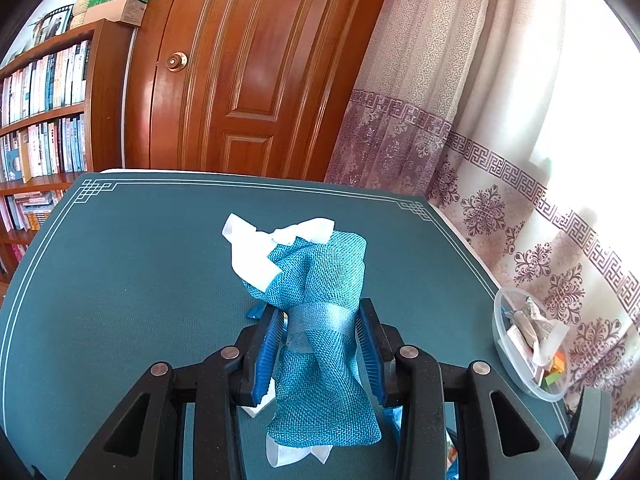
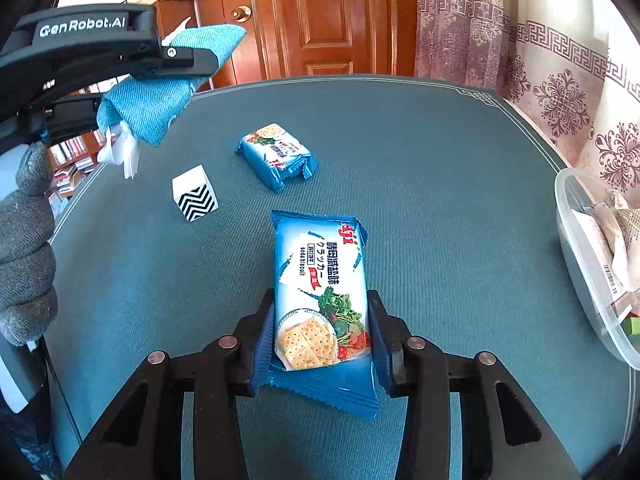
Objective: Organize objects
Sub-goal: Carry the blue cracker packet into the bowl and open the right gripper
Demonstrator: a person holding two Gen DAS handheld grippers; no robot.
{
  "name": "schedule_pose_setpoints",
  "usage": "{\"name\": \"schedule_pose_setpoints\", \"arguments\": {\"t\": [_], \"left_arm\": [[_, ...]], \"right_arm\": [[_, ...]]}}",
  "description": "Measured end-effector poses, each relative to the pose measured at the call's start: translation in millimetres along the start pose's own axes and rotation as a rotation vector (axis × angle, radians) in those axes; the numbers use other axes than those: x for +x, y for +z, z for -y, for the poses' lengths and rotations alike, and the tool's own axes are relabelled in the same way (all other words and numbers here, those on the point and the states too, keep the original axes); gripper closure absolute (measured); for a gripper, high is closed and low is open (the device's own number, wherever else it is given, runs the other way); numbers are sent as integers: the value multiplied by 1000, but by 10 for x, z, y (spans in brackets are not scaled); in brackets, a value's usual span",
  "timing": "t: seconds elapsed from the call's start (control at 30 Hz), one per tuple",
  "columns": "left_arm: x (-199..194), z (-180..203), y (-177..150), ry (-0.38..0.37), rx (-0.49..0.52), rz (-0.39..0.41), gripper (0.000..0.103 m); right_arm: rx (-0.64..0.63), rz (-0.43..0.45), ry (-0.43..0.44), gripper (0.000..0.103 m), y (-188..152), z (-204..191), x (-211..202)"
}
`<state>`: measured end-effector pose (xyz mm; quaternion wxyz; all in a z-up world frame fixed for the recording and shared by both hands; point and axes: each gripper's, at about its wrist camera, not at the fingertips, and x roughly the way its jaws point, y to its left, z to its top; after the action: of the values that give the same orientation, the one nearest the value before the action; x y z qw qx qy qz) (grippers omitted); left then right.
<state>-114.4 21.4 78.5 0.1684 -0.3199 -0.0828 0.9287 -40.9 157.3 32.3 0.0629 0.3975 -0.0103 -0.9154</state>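
Observation:
My left gripper (image 1: 320,320) is shut on a teal woven pouch (image 1: 324,272) with white ribbon, held above the green table mat (image 1: 140,280). In the right wrist view that pouch (image 2: 152,108) hangs from the left gripper (image 2: 204,60) at the upper left, carried by a grey-gloved hand (image 2: 24,260). My right gripper (image 2: 320,320) has its pads pressed on both sides of a blue soda biscuit packet (image 2: 320,280), which points away from me. A second blue biscuit packet (image 2: 280,156) and a white cube with black zigzags (image 2: 196,200) lie on the mat (image 2: 440,200) farther off.
A clear plastic tub (image 2: 580,272) holding paper packets and small items stands at the table's right edge, also in the left wrist view as the tub (image 1: 504,344). Behind the table are a wooden door (image 1: 260,72), a patterned curtain (image 1: 500,160) and a bookshelf (image 1: 44,112).

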Motion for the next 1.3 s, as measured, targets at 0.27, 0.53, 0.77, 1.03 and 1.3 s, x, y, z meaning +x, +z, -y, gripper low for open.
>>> {"name": "schedule_pose_setpoints", "arguments": {"t": [0.27, 0.53, 0.77, 1.03, 1.3], "left_arm": [[-9, 95, -29, -27, 18, -10, 63], [-18, 202, -58, -45, 42, -13, 63], [1, 264, -90, -50, 56, -22, 63], [17, 371, -126, -57, 79, -31, 63], [23, 413, -140, -56, 87, -34, 63]], "right_arm": [[59, 39, -26, 60, 23, 234, -240], [133, 109, -108, 60, 58, 642, -561], [217, 145, -217, 60, 17, 1182, -834], [304, 170, -331, 60, -78, 1713, -1069], [346, 140, -425, 60, -91, 2093, -980]]}}
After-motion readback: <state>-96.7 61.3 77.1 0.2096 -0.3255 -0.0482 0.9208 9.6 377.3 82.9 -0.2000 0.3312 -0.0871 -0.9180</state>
